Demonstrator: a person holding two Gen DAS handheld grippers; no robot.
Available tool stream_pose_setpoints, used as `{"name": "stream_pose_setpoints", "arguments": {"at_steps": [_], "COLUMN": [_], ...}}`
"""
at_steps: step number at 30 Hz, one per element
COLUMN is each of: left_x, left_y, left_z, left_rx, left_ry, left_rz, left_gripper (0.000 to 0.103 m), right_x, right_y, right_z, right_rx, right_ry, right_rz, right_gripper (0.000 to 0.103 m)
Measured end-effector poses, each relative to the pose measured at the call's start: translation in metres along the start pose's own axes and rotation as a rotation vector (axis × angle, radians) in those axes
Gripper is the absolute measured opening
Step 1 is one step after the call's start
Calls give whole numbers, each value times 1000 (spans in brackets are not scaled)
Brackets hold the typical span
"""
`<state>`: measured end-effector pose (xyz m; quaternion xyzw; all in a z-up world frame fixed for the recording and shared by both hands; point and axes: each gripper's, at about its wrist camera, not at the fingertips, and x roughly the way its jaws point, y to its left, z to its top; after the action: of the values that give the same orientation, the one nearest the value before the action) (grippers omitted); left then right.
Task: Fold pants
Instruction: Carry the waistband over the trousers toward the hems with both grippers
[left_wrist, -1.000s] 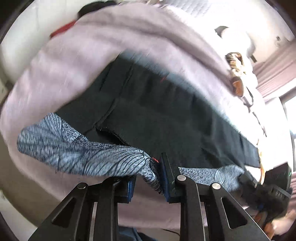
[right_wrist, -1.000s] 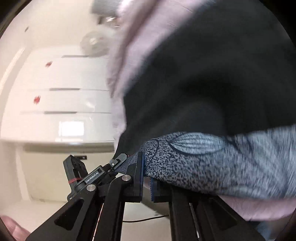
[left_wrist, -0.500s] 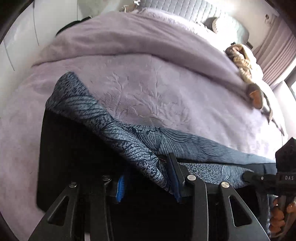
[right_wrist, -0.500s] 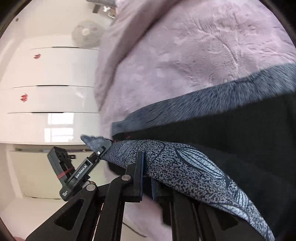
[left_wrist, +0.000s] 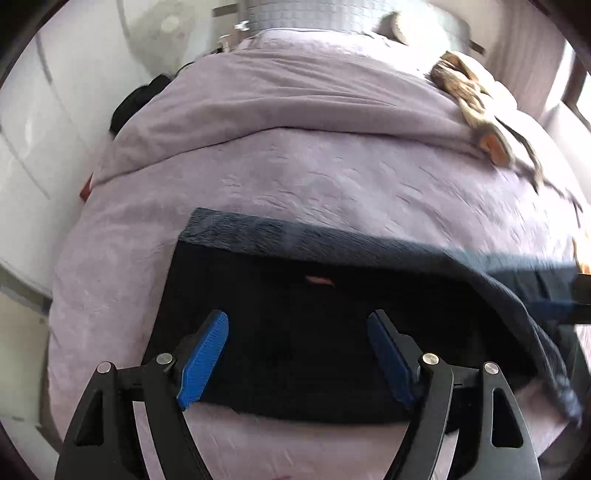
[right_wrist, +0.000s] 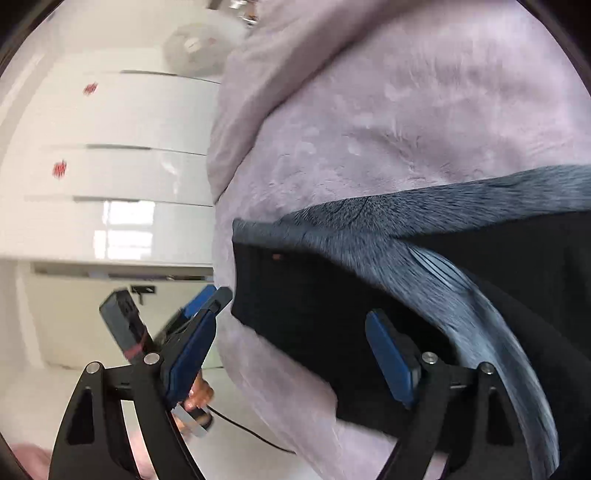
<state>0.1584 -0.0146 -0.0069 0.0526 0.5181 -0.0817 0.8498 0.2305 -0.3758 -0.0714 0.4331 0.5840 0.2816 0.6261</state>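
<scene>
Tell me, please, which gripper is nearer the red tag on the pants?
Left. The left gripper, jaws opening and empty, hangs just before the tag; the right gripper, also opening and empty, sits further along the pants, the tag off to its left.

This is looking like a bedroom in a home. A big bed (left_wrist: 332, 177) is filling most of the room, and a soft purple blanket (right_wrist: 406, 129) is lying over it. A grey padded headboard (left_wrist: 314, 14) is standing at the far end. White closet doors (right_wrist: 110, 166) are shining beside the bed.
</scene>
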Motion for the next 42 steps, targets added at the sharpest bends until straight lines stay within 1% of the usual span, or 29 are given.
{"name": "stream_pose_setpoints", "arguments": {"at_steps": [2,3,4,5,6,9,10,11,14,15,16,17,19,20,23,24,25,26,27,28,29,31,32,33,35,38,40,41,42], "left_x": [-7,-8,-7,-6,-5,3,7,10,20,22,26,29,36,40,50,53,54,55,55,55,54,48,43,40,34,35,40,45,48], "left_y": [-27,-42,-59,-80,-97,-154,-177,-192,-239,-250,-264,-271,-286,-291,-299,-302,-305,-308,-311,-314,-317,-323,-326,-331,-335,-342,-345,-340,-340], "left_z": [-11,-16,-22,-28,-33,-47,-52,-54,-65,-69,-73,-73,-77,-79,-88,-89,-89,-88,-85,-83,-79,-69,-62,-56,-37,-7,12,21,29], "left_rx": [43,58,76,98,113,123,125,128,132,130,131,133,131,119,103,104,104,106,107,107,102,98,94,87,64,40,16,2,-14], "left_ry": [28,48,71,98,120,198,223,237,285,299,321,334,367,384,416,419,417,408,406,420,428,409,394,379,345,301,283,278,283], "left_rz": [-53,-83,-124,-172,-205,-344,-375,-385,-412,-416,-419,-416,-405,-409,-408,-406,-405,-404,-420,-436,-435,-428,-427,-428,-432,-399,-372,-356,-342], "left_gripper": [79,79,79,79,79,79,79,79,79,79,79,79,79,79,79,79,78,73,53,42,42,42,42,43,43,45,46,48,48], "right_x": [-36,-62,-80,-101,-122,-193,-207,-226,-272,-278,-285,-294,-298,-298,-287,-273,-271,-269,-269,-271,-277,-297,-312,-329,-355,-389,-394,-396,-392], "right_y": [6,2,-2,-11,-26,-76,-89,-106,-152,-168,-180,-191,-217,-228,-250,-254,-259,-265,-267,-264,-257,-239,-230,-225,-214,-209,-208,-216,-222], "right_z": [-29,-50,-57,-76,-92,-155,-170,-192,-253,-266,-280,-294,-315,-324,-336,-328,-328,-328,-327,-324,-318,-299,-284,-277,-241,-177,-130,-101,-81], "right_rx": [-40,-45,-34,-6,36,197,246,305,457,499,533,574,656,689,739,739,740,751,761,745,699,610,568,537,468,382,365,360,360], "right_ry": [-43,-82,-111,-151,-188,-306,-329,-345,-384,-393,-401,-408,-404,-399,-398,-398,-399,-404,-411,-419,-427,-438,-452,-460,-474,-481,-454,-431,-410], "right_rz": [-55,-120,-166,-224,-274,-366,-408,-439,-458,-465,-456,-429,-380,-340,-149,-127,-97,-62,-31,-31,-30,-1,24,35,53,59,42,23,11], "right_gripper": [86,86,86,86,86,86,86,86,85,82,79,79,75,74,74,68,44,23,11,11,11,11,11,11,11,11,11,11,11]}}
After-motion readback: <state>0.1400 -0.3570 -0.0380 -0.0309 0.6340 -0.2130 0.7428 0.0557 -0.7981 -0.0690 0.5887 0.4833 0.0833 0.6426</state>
